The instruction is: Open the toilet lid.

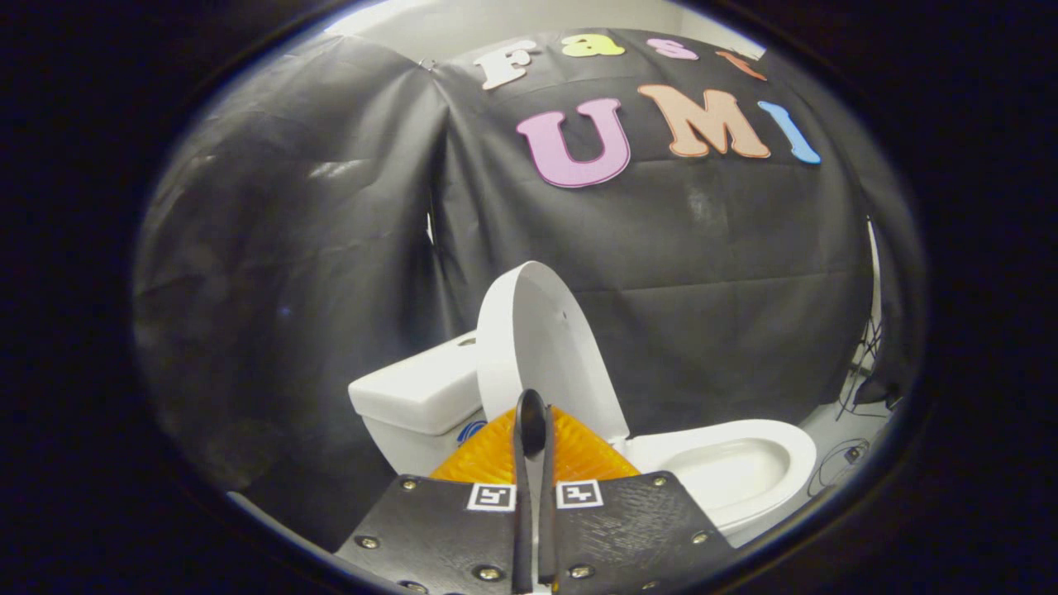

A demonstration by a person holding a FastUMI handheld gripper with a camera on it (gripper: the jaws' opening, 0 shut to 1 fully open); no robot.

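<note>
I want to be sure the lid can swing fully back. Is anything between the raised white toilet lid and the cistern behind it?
Nothing visible stands between them. The white oval toilet lid is raised nearly upright, just ahead of the gripper, whose fingers are closed together. The white ceramic cistern sits right behind the lid.

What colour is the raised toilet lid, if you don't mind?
White: the toilet lid, seen in the gripper view, stands just beyond the closed gripper.

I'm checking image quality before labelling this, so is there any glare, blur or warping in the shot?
Gripper view: fisheye bends the booth wall; soft glare on its cloth; the raised toilet lid and bowl look sharp; the gripper, fingers together, is slightly soft.
</note>
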